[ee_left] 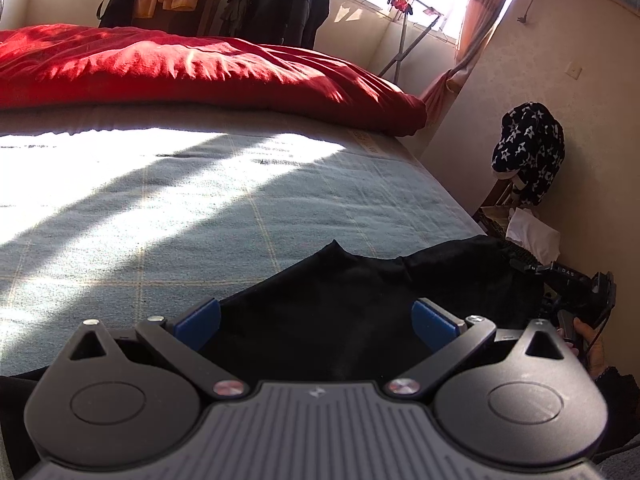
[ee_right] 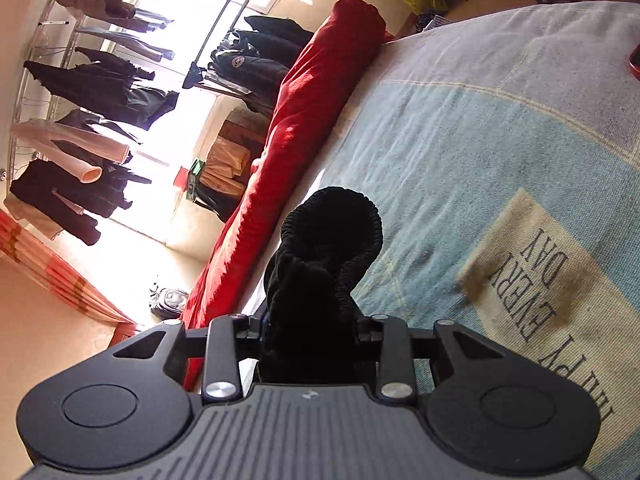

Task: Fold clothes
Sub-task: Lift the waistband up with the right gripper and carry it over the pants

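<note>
The black garment (ee_left: pixel 340 320) lies at the near edge of the bed (ee_left: pixel 240 208), well short of the red duvet (ee_left: pixel 200 68), likely because the bare blanket gives a flat place to fold. The right tongs (ee_right: pixel 310 328) are pinching its ribbed elastic hem (ee_right: pixel 332 224) — lifted off the bed to carry it over, I judge — while the left tongs (ee_left: pixel 316 320) stand spread over the cloth, gripping nothing.

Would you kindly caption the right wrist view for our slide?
Right gripper shut on black ribbed-cuff garment above blue checked bedspread, beside red duvet.
</note>
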Tool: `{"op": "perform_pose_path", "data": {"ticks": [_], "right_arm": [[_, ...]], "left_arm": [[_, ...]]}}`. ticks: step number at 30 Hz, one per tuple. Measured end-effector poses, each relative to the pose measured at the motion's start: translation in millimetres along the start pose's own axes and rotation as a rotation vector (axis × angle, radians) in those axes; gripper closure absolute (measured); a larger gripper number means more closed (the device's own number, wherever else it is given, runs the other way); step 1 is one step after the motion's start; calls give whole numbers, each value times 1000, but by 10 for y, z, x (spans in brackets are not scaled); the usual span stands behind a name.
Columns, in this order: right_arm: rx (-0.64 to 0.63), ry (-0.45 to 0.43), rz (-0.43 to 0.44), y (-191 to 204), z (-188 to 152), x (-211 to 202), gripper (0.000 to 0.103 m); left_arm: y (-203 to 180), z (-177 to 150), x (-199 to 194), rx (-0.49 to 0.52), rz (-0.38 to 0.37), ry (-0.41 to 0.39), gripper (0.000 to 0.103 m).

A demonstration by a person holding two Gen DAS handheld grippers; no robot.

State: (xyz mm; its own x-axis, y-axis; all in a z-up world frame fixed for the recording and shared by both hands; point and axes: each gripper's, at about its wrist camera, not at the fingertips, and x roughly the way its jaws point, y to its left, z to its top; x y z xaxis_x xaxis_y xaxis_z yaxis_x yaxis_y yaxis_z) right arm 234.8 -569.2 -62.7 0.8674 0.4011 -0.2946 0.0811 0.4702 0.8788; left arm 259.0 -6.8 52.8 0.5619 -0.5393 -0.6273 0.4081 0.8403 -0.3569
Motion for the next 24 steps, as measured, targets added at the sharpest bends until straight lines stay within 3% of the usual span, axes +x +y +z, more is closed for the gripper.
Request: {"op": "perform_pose_path", "data": {"ticks": [8,19,24], "right_arm": [[-88,91,84,584,-175,201,65],[-150,166,86,1155,-776,471,65],[-160,184,75,1363,-1072,630,65]], "left_arm": [[105,-98,-143,31,31,6,1],[436,-471,-337,169,62,138,1],[693,-715,-559,176,56,164,1]]}}
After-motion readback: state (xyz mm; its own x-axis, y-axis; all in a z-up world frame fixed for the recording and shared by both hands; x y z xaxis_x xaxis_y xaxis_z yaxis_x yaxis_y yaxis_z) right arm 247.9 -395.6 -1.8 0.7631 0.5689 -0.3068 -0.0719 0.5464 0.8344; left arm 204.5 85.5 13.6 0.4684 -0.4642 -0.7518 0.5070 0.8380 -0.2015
